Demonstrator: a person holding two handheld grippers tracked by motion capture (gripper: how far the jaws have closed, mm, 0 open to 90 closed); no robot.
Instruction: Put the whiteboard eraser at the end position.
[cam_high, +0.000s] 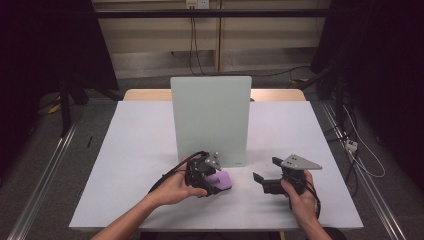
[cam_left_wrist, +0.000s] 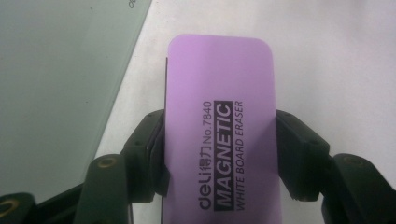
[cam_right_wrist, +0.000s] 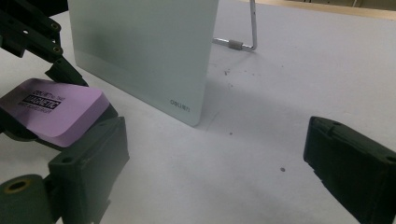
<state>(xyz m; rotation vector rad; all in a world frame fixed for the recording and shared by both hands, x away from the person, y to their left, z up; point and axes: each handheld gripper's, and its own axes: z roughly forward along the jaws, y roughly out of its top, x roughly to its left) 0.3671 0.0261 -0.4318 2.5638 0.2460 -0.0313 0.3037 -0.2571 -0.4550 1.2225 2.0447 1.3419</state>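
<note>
A purple eraser (cam_left_wrist: 219, 116) printed "MAGNETIC WHITE BOARD ERASER" sits between the two black jaws of my left gripper (cam_left_wrist: 219, 144), which is shut on its long sides. In the high view the eraser (cam_high: 226, 178) is low over the table, just in front of an upright pale green board (cam_high: 210, 120). My right gripper (cam_high: 267, 170) stands open to the right of it, with nothing between its jaws. In the right gripper view the eraser (cam_right_wrist: 60, 109) is at the left, tilted slightly, beside the board's lower corner (cam_right_wrist: 187, 107).
The board (cam_right_wrist: 140, 51) stands on a metal wire foot (cam_right_wrist: 238, 44) at the middle of the white table (cam_high: 135, 150). Small dark specks lie on the table near the board. Bare tabletop stretches to the left and right of the board. Cables trail on the floor at the right.
</note>
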